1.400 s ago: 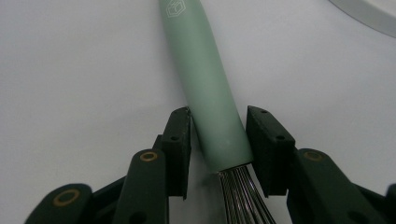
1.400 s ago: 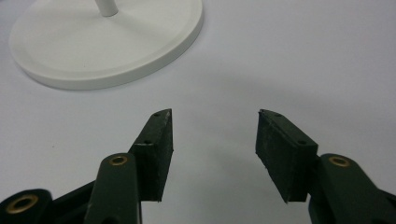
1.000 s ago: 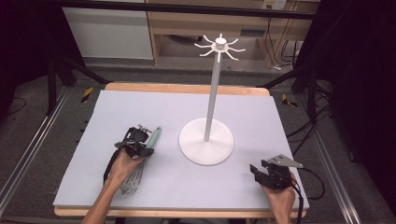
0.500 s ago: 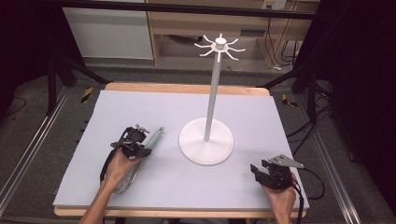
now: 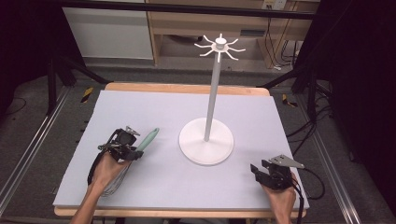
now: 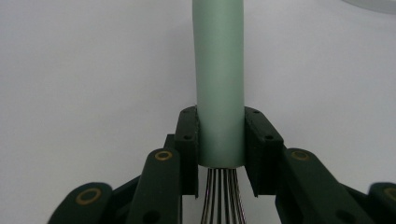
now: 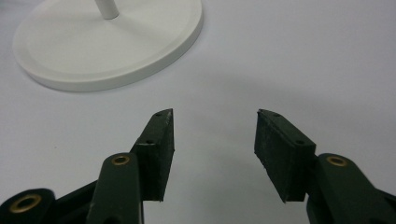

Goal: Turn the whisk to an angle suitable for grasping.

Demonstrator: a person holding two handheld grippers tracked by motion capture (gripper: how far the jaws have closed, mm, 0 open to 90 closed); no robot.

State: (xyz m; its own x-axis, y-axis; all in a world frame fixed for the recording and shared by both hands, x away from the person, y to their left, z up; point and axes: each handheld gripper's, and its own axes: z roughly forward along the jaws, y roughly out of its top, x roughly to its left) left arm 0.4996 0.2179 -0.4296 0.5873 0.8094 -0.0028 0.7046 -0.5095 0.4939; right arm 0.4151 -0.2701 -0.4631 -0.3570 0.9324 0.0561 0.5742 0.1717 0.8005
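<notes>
A whisk lies on the grey mat at the left, its pale green handle (image 5: 148,138) pointing toward the stand and its wire loops (image 5: 114,181) under the person's left hand. My left gripper (image 5: 134,151) is shut on the handle (image 6: 219,84) just above where the wires (image 6: 219,196) come out, one jaw on each side. At the mat's front right corner my right gripper (image 5: 258,169) rests low and open, with nothing between its fingers (image 7: 215,126).
A white stand rises from the middle of the mat, with a round base (image 5: 206,141), a tall pole and several hooks (image 5: 219,45) at the top. Its base (image 7: 107,42) lies ahead and to the left of the right gripper. The wooden table edge (image 5: 187,87) frames the mat.
The left hand and gripper have shifted slightly to the left along the whisk. The right gripper has stayed put.
</notes>
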